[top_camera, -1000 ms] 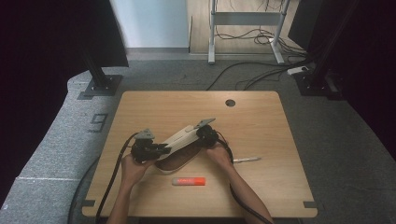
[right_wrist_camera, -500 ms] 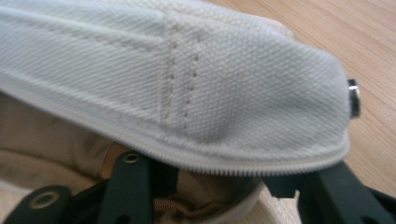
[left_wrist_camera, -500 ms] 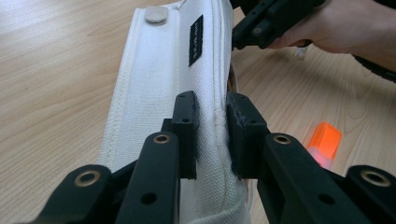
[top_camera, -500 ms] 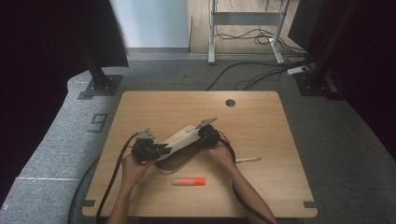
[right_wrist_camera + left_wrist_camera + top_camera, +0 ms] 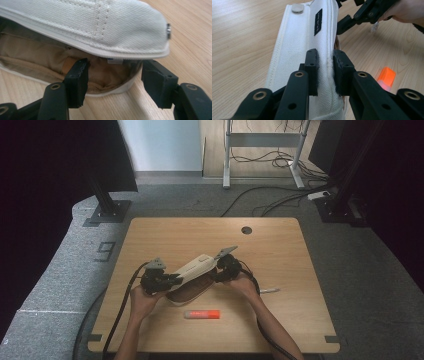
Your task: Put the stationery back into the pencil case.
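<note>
Pouch: white canvas case with tan lining, lying near the middle of the table, long axis slanting from lower left to upper right in the high view; zipped edge open, mouth gaping toward the near side; upper flap lifted above the lower half.

Pouch surface: woven white cloth, stitched seams, a small black label and a round pale snap near the far end in the left gripper view.

Pouch interior: tan fabric, a narrow brown strip inside, a small white tag under the zip line; zipper teeth running along the rim of the raised flap.

Left gripper: at the pouch's left end in the high view; jaws pinched together on a seam ridge of the white flap, pads pressing the cloth from both sides.

Right gripper: at the pouch's right end in the high view; jaws apart and just been opening; one jaw inside the open mouth against the lining, the other outside past the pouch's rounded end; pads pressing on nothing.

Orange marker: lying flat on the table, nearer the person than the pouch, just apart from it; orange end glowing at the right in the left gripper view.

Table: light wood top, round dark hole near the far edge.

Small white object: on the table just right of the right hand; too small to tell what.
</note>
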`<action>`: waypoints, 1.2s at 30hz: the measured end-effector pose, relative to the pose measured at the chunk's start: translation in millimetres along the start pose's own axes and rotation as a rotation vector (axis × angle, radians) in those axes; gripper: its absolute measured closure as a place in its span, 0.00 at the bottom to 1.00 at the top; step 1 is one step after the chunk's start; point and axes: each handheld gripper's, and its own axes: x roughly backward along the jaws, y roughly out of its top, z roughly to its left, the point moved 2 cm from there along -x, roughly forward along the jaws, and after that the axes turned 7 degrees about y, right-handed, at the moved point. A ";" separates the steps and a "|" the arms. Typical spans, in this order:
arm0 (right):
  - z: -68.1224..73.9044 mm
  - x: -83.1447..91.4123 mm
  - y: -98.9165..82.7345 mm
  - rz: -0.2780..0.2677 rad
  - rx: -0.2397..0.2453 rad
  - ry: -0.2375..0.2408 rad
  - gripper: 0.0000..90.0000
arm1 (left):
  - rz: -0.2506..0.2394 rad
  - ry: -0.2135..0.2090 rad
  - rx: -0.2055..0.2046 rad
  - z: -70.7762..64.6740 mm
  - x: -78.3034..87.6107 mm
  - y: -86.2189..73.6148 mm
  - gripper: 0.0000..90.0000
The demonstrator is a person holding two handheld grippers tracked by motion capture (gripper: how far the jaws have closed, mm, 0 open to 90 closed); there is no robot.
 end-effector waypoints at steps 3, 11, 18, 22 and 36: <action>-0.7 5.4 -1.4 -0.006 -0.003 -0.006 0.38 | 0.000 0.000 -0.003 -0.2 -0.1 -0.1 0.83; -3.7 18.0 -8.5 -0.016 -0.007 -0.012 0.35 | 0.004 -0.001 -0.013 -0.4 -0.2 -0.5 0.83; -3.6 30.2 -14.7 -0.024 -0.008 -0.011 0.33 | 0.006 -0.002 -0.016 -0.9 -0.4 -0.6 0.83; -4.3 37.2 -20.1 -0.026 -0.008 -0.014 0.33 | 0.007 -0.004 -0.016 -0.8 -0.2 -0.6 0.83; -10.5 63.5 -43.7 -0.028 -0.037 -0.039 0.35 | 0.007 -0.007 -0.018 -0.6 0.0 -0.8 0.83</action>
